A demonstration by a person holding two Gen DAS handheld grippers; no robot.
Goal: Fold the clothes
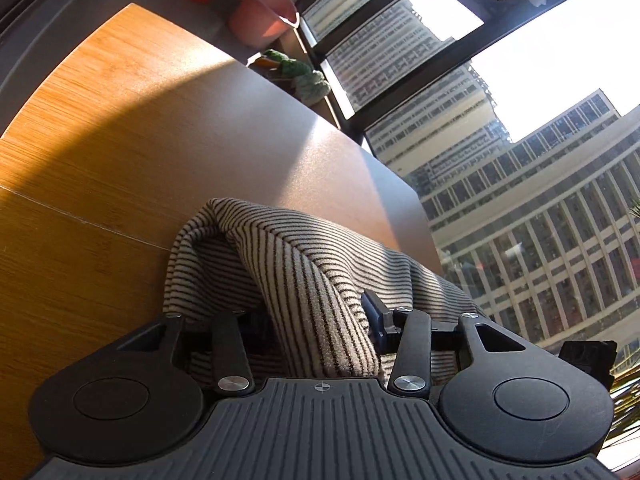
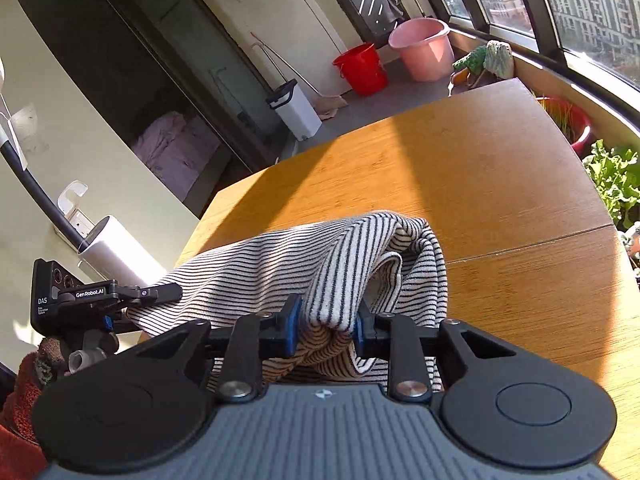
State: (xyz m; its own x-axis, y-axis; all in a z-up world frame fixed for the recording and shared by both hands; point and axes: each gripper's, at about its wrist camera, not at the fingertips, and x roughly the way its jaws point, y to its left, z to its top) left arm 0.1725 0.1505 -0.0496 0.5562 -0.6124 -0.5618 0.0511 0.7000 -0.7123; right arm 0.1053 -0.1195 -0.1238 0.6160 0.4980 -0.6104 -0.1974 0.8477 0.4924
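A black-and-white striped garment (image 1: 304,248) lies bunched on the wooden table (image 1: 100,140). In the left wrist view my left gripper (image 1: 316,320) is shut on a thick fold of it; the right finger (image 1: 374,314) presses the cloth, and the other finger is hidden under the fabric. In the right wrist view my right gripper (image 2: 326,326) pinches another bunch of the striped garment (image 2: 320,264) between its blue pads (image 2: 294,324). The garment is draped between the two grippers above the table (image 2: 500,184). The left gripper's black housing (image 2: 76,298) shows at the garment's left end.
A pink bucket (image 2: 424,48) and a red bucket (image 2: 362,68) stand on the floor beyond the table. Large windows (image 1: 540,220) run along the right. Green plants (image 2: 612,176) and a red pot (image 2: 568,120) sit beside the table. A white cylinder (image 2: 116,252) stands at the left.
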